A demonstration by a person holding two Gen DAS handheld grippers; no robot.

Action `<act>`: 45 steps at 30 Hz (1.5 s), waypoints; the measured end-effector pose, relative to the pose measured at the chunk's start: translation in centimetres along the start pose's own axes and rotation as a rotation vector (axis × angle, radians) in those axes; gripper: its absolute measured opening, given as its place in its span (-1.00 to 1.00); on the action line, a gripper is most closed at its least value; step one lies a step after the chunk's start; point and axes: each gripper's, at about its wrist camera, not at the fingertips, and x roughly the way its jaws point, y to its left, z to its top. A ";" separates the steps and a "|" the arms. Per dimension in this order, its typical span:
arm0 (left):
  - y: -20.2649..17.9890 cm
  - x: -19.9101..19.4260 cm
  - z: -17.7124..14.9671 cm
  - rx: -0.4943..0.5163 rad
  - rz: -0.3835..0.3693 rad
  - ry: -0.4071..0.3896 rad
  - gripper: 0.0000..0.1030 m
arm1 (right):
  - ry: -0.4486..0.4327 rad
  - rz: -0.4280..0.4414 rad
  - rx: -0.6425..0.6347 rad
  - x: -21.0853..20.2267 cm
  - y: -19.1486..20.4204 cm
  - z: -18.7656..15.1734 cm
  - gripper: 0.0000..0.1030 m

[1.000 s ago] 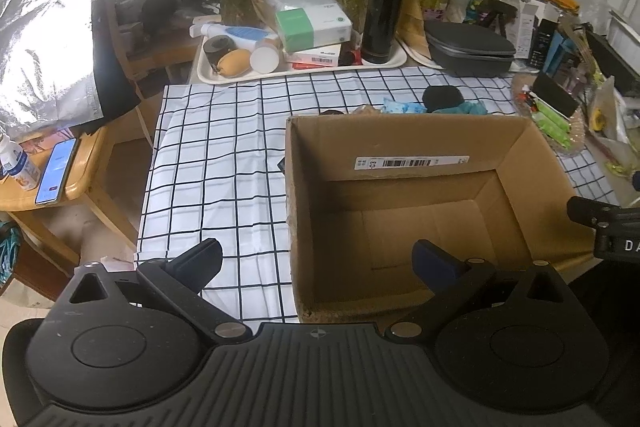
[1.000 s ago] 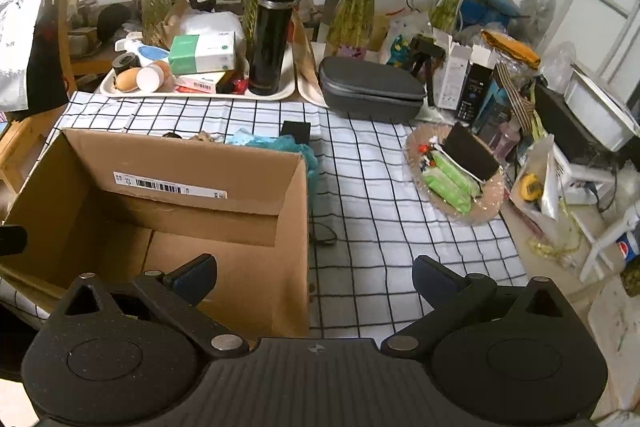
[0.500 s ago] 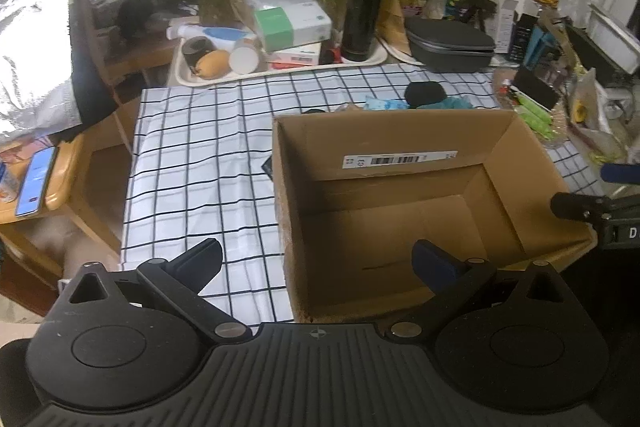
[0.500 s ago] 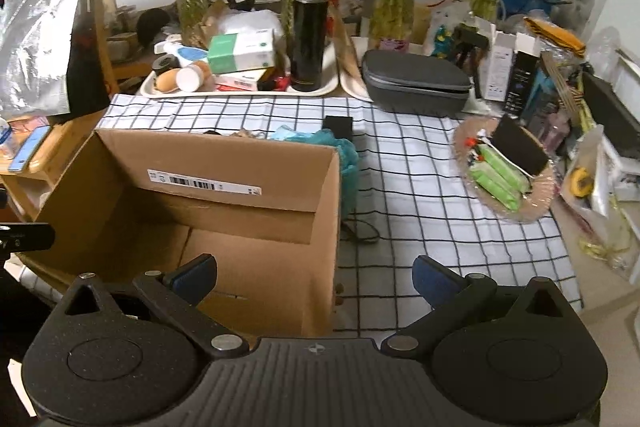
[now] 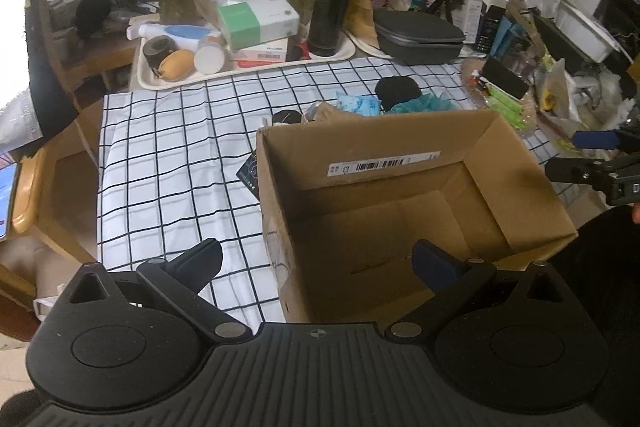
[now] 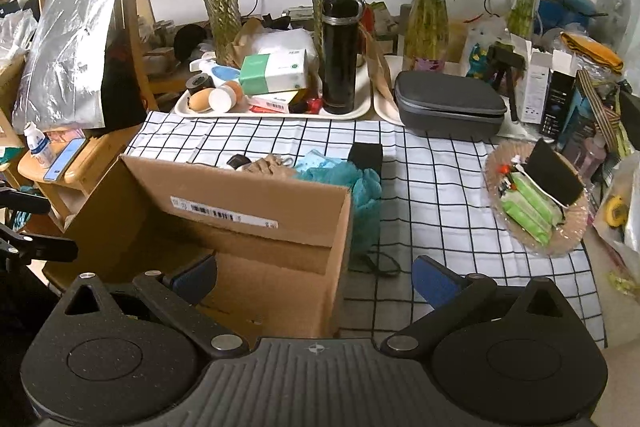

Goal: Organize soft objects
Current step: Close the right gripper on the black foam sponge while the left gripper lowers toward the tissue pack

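Currently both grippers sit at the near edge of the cardboard box. Left gripper has its fingers spread wide, nothing between them; right gripper likewise released and empty. Box interior looks bare. Soft items lie behind the far wall on the checkered cloth: teal mesh puff, black bundle, light-blue packet, plus a tan piece, probably fabric, partly hidden.

Both tongs higher, farther back.
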 end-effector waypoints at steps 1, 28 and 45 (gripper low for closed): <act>0.2 0.1 0.2 0.000 -0.001 0.000 1.00 | 0.004 -0.006 0.003 0.2 -0.2 0.1 1.00; 6.1 4.8 6.9 -0.065 -0.054 -0.112 1.00 | -0.036 0.055 0.010 9.6 -7.2 5.4 1.00; 8.9 11.9 10.3 -0.076 -0.048 -0.148 1.00 | -0.024 0.072 0.045 19.1 -8.6 7.7 1.00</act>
